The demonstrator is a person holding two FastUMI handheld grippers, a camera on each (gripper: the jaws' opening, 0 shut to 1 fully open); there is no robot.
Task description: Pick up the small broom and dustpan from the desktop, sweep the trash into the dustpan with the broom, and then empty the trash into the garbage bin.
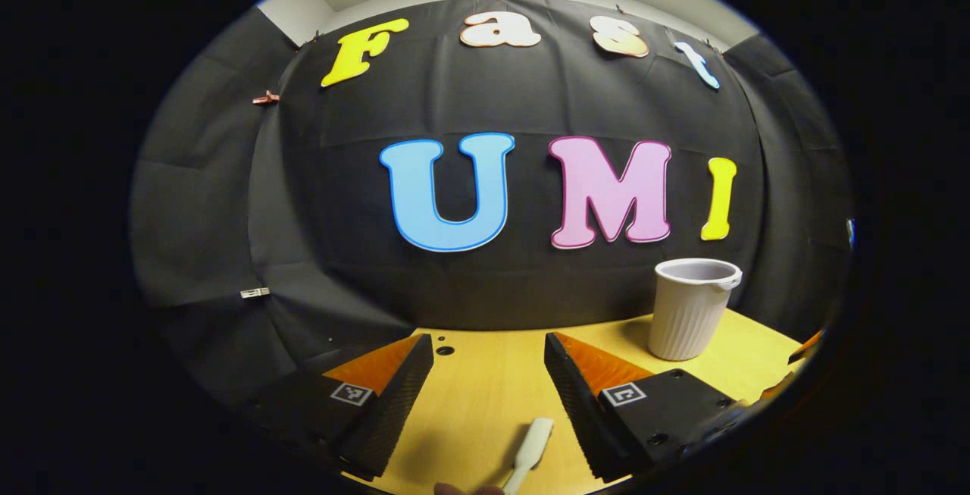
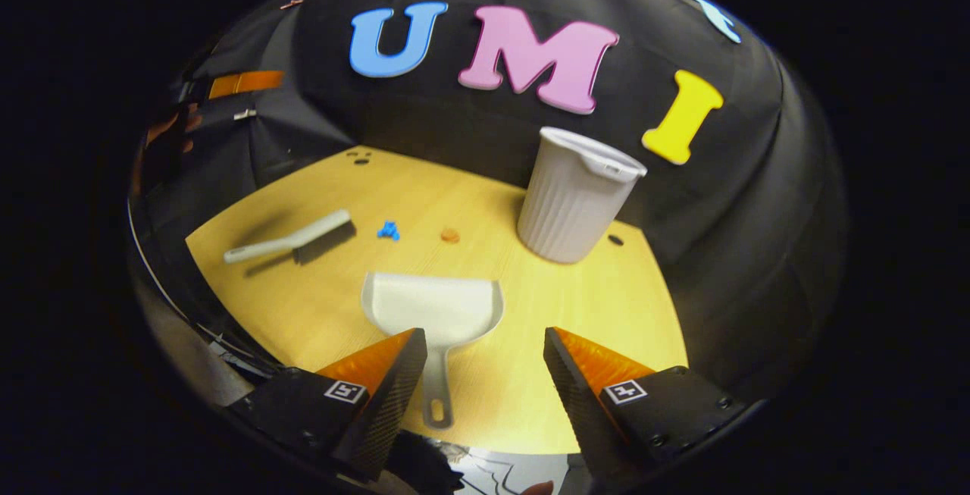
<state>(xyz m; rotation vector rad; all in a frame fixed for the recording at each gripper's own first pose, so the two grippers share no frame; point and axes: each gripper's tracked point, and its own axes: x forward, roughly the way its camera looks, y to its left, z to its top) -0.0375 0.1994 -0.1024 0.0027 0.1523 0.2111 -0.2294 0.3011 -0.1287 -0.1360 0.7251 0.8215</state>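
Nothing is done yet. The broom [image 2: 292, 239] and dustpan [image 2: 433, 311] lie untouched on the desk [image 2: 606, 305], 2 trash bits [image 2: 389, 230] unswept near the garbage bin [image 2: 574, 195]. The left hand-held gripper [image 1: 489, 374] and right hand-held gripper [image 2: 485, 374] gape wide, empty.

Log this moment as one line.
phase: pre-grasp | left gripper: open over broom handle | right gripper: open above dustpan | trash on desk | bin upright
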